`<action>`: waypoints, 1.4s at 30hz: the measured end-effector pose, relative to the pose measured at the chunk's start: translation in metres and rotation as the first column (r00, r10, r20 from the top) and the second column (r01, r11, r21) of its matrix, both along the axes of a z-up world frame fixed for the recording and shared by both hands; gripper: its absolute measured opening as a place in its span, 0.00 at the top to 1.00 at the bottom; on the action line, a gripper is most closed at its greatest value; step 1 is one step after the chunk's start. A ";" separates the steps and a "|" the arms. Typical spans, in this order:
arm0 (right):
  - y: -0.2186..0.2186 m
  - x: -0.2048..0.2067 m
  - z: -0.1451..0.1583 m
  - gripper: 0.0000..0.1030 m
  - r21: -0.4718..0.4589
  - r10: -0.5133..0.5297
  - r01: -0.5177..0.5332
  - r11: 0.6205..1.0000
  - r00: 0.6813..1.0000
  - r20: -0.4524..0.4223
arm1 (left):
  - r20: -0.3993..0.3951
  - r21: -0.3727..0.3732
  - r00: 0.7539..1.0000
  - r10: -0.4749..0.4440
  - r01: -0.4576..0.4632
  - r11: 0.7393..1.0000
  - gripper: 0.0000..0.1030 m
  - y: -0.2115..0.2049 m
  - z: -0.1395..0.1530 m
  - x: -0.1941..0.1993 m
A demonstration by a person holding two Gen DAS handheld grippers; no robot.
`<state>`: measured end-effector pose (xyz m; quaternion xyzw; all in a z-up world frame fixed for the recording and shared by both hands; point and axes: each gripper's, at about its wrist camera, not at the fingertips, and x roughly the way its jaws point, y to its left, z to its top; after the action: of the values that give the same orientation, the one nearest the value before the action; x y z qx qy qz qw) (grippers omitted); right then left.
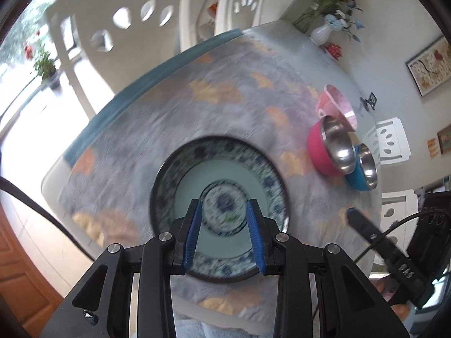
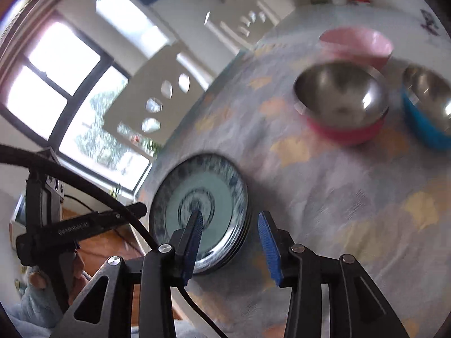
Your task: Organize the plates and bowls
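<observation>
L gripper sits nearest the lens in the left wrist view, blue-padded fingers spread wide w/ nothing between them, hanging over the stack of plates. Both pads frame the plate's centre medallion; can't tell if they touch the glaze. The stack is blue-and-white patterned w/ a dark rim and pale centre, and lies on the tablecloth, a grey cloth w/ orange leaf shapes. Heavy motion blur in both views.

From the stack, at approx 2 o'clock: red bowl w/ steel lining, tilted toward the lens by the fisheye. Pink bowl just behind it at 12 o'clock, blue bowl touching or just beside it at 4 o'clock. White vase w/ flowers at the far table edge, approx 1 o'clock. White chair at 10 o'clock beyond the table.

Right wrist view: R gripper also gaping, holding nothing. Its left pad overlaps the plates, right pad is over bare cloth, so the stack's right edge lies in the gap. At least four rims show in the stack's side. Red bowl at 1 o'clock from the stack, blue bowl beside it at 3 o'clock, pink bowl behind. L gripper body shows at 9 o'clock, near the stack.
</observation>
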<state>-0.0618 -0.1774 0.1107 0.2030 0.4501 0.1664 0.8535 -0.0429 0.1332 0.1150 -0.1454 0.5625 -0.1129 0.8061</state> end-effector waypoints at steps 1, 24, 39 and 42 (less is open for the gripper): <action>-0.007 -0.001 0.009 0.60 -0.005 -0.018 0.018 1.000 1.000 0.025 | 0.009 0.031 1.000 -0.020 0.020 0.999 0.71 -0.010 0.007 0.008; -0.177 0.116 0.081 0.60 0.029 -0.415 0.416 0.909 0.894 0.168 | 0.052 0.020 0.963 -0.263 0.263 0.965 0.66 -0.178 0.037 0.177; -0.198 0.216 -0.031 0.60 -0.036 -0.328 0.326 0.945 0.938 -0.109 | -0.093 -0.121 0.953 -0.288 0.277 0.953 0.66 -0.235 -0.027 0.235; -0.197 0.217 -0.037 0.61 -0.046 -0.307 0.303 0.952 0.946 -0.109 | -0.113 -0.117 0.945 -0.307 0.294 0.949 0.68 -0.249 -0.038 0.237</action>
<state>0.1550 -0.3742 0.0737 0.2673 0.4639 0.0141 0.8445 0.1940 -0.1159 0.0772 -0.1045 0.6230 -0.2522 0.7330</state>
